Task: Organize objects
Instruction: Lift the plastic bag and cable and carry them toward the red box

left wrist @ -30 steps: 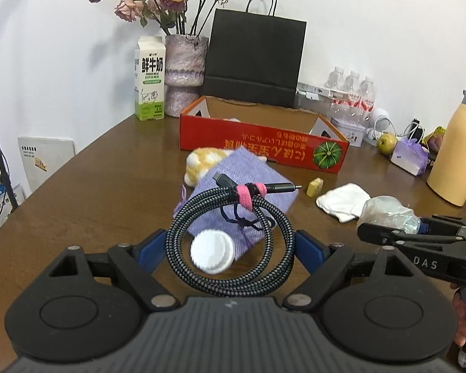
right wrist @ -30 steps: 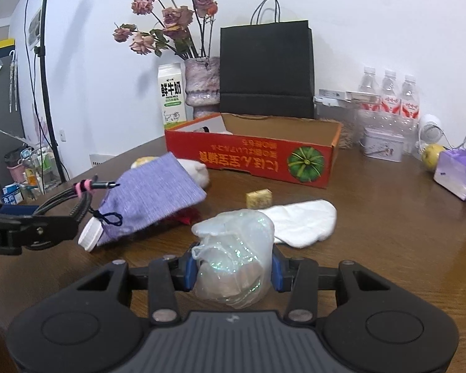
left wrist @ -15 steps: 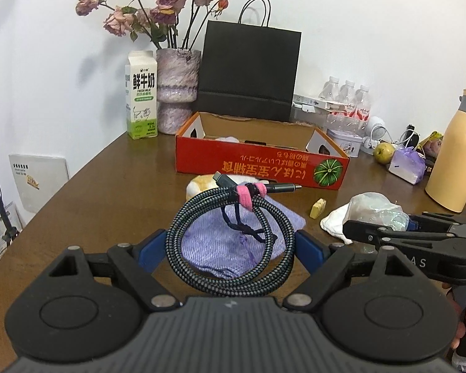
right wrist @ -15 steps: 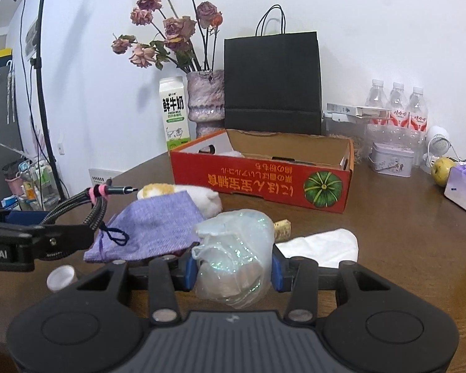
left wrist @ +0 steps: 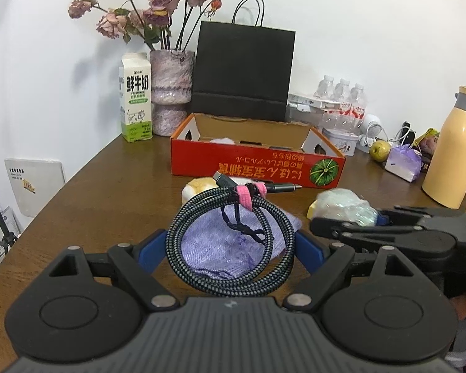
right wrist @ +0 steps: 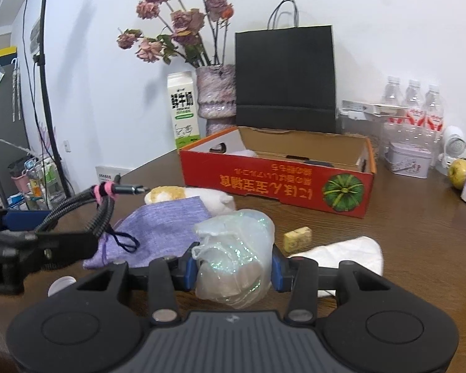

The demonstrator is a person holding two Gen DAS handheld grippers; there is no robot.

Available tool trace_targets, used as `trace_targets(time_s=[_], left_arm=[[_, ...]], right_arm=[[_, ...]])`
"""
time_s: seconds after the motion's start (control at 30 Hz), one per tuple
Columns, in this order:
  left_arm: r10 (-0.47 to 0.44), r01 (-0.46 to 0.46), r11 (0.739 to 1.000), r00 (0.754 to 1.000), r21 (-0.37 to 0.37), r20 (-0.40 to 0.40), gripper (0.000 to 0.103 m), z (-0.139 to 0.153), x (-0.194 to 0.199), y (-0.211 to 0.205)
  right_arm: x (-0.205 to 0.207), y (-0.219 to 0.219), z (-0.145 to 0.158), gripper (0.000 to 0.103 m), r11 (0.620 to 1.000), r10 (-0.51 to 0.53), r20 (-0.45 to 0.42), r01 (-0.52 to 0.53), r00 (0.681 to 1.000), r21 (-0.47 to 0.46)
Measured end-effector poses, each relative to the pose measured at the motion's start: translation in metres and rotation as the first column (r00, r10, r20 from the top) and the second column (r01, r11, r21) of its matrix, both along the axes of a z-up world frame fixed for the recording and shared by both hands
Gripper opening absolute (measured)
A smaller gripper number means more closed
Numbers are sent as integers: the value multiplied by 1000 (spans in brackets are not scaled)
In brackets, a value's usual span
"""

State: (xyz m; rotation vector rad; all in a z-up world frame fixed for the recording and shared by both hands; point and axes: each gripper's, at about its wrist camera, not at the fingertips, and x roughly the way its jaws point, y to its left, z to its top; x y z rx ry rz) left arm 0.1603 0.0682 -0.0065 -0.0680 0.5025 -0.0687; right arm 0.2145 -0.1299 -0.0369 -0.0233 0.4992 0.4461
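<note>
Braided black-and-grey cable (left wrist: 230,242), coiled and bound with a pink strap (left wrist: 244,197), sits clamped between the blue pads of the left gripper (left wrist: 230,250) above the brown counter (left wrist: 87,205). Beside it, the right gripper (right wrist: 234,267) squeezes a translucent plastic bag (right wrist: 233,258). Below them lies a purple pouch (right wrist: 167,230); beyond it stands the red cardboard box (left wrist: 258,168).

A plain white wall (left wrist: 357,31) stands behind a brown wooden table (left wrist: 108,192), lit evenly with soft shadows thrown on the wall. At the table's far edge stand a vase of dried roses (left wrist: 171,93), a milk carton (left wrist: 135,98), a black paper bag (left wrist: 244,71) and water bottles (right wrist: 413,105). To the left a black light stand (right wrist: 46,93) rises beside a cluttered shelf (right wrist: 31,174).
</note>
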Motion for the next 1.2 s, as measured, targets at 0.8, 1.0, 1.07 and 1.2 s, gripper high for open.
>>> trace_targets(time_s=[0.8,1.0,1.07,1.2], left_arm=[[-1,-5,997,998,-83,-69,88,-21,11,46],[-32,22,994,996,-104,-89,88,-17,4,57],[-27,17,993,996,-116,-91,88,-16,2,63],[1,-14,992,995,-124,-100,88,-17,0,75]], right_arm=[[17,54,-23,42,994,83,-12,-84,996,-68],[15,64,-7,42,983,159,76,-151,984,-108],[16,77,-8,42,970,205,102,-188,973,-155],[20,102,-15,42,937,297,87,-273,951,-216]])
